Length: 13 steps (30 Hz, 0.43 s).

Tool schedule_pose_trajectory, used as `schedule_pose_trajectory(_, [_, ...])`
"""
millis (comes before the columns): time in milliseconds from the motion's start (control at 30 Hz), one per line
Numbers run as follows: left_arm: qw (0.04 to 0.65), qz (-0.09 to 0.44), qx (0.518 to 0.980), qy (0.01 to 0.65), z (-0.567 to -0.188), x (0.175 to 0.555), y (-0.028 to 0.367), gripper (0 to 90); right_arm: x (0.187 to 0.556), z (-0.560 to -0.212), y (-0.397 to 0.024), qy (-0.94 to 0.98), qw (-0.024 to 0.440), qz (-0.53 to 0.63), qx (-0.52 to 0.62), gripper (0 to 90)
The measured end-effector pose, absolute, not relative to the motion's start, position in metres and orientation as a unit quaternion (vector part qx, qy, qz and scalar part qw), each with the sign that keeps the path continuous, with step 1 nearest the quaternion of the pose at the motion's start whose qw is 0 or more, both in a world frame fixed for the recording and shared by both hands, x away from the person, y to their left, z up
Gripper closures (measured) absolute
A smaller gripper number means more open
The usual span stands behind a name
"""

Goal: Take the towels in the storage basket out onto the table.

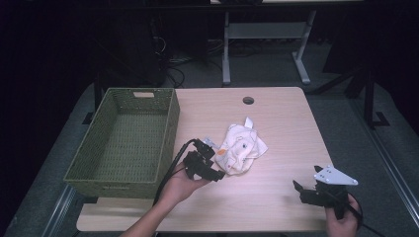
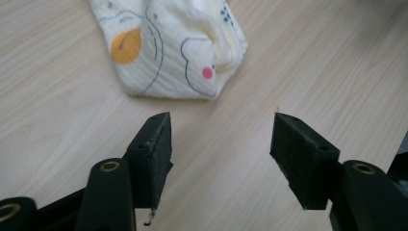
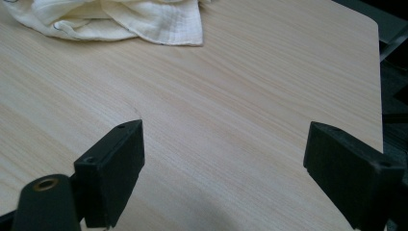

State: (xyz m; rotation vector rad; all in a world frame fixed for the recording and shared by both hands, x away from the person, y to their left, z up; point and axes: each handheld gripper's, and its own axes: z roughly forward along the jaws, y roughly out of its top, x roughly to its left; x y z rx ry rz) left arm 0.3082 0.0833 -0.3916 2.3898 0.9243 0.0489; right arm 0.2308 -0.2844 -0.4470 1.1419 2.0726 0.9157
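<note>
The basket (image 1: pixel 123 140) stands to the outer side of the left gripper (image 1: pixel 210 170), close by, its near wall just beside the hand that holds that gripper. Seen in the left gripper view, the left gripper (image 2: pixel 219 139) has its jaws spread wide with nothing between them, and the cloth (image 2: pixel 168 45) lies crumpled just ahead of the tips, not yet touched.

A likely slip here: if the jaws come down where they now point, they would close on bare table (image 2: pixel 312 72) short of the cloth's near edge, or nip only a thin fold. A thin pinch on a loose, bunched cloth could let it slide free on the way to the basket, or let a hanging corner catch on the basket's rim.

Further right, the right gripper (image 1: pixel 309 190) rests near the table's front edge, well apart from the cloth (image 1: pixel 240 148). In the right gripper view its jaws also stand released and empty, with the cloth (image 3: pixel 110 19) far ahead and to the left of them. From there it could not steady the cloth if the left grasp fails.
</note>
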Motion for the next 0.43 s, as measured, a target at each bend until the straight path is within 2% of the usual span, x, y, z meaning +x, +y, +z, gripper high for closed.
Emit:
schedule_pose_trajectory(267, [0.296, 0.008, 0.89, 0.347, -0.408, 0.284, 0.102, 35.1, 0.23, -0.448, -0.285, 0.781, 0.298, 0.342, 0.429, 13.9])
schedule_pose_trajectory(433, [0.299, 0.02, 0.888, 0.35, -0.416, 0.274, 0.112, 33.8, 0.232, -0.449, -0.284, 0.782, 0.295, 0.341, 0.43, 13.9])
